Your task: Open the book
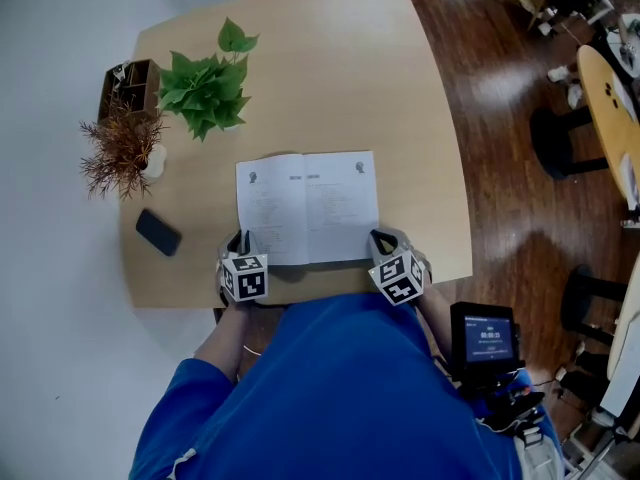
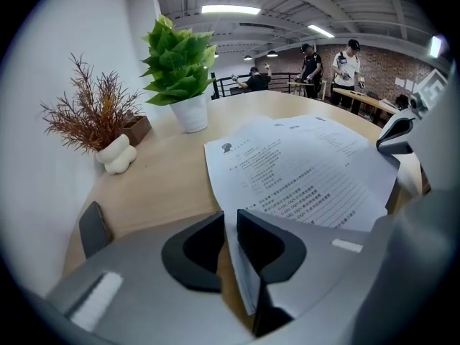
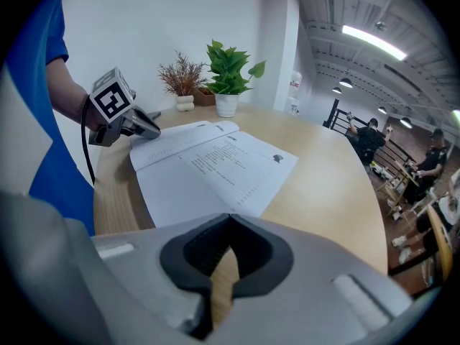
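The book [image 1: 307, 206] lies open and flat on the table [image 1: 330, 68], close to me; my left gripper [image 2: 230, 220] is unclenched, its jaws slightly apart with the left page's edge loose between them; my right gripper [image 3: 228, 220] is clenched on nothing beside the near right corner; if I drew the left one back askew, it could snag that page and crease it or flip it shut.

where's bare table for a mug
Widest bare patch: far half of the table, between the green plant and the right edge, beyond the book. Narrow strip right of it. Crowded: left side, with wooden box, dried plant and phone.
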Motion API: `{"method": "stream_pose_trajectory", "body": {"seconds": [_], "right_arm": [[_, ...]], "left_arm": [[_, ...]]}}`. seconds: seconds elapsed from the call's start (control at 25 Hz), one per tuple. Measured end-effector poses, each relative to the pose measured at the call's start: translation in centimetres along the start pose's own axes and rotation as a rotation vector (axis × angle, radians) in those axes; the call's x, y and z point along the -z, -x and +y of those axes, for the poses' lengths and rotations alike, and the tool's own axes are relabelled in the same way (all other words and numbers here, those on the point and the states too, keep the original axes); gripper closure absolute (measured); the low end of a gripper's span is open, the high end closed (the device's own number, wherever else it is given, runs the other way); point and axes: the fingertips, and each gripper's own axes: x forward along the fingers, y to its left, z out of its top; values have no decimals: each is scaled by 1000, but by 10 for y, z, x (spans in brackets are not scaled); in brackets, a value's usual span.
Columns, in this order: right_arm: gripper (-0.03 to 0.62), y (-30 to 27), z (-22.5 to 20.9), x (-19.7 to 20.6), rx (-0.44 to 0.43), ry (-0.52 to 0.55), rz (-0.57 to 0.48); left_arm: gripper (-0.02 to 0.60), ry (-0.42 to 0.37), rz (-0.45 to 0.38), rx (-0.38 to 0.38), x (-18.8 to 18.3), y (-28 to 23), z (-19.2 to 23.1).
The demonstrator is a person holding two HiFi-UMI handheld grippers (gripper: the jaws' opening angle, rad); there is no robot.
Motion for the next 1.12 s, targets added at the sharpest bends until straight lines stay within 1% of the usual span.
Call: {"method": "stream_pose_trajectory", "body": {"seconds": [0.16, 0.32, 0.4, 0.52, 0.6, 0.96, 1.12], "right_arm": [[591, 0, 0, 2, 0, -2, 2], [591, 0, 0, 1, 0, 0, 0], [591, 0, 0, 2, 0, 0, -1], [591, 1, 0, 1, -3, 0, -7], [591, 2, -1, 1, -3, 0, -10], [591, -2, 0, 2, -1, 2, -15], [591, -3, 1, 1, -3, 4, -18]], "left_arm": [[499, -46, 1, -3, -1, -1, 0], [491, -104, -4, -25, -3, -2, -1], [478, -117, -8, -36, -4, -1, 0], [436, -109, -17, -40, -5, 1, 3], [425, -99, -22, -41, -5, 3, 5], [426, -47, -59, -62, -1, 14, 10], [428, -21, -110, -50, -8, 23, 7]]}}
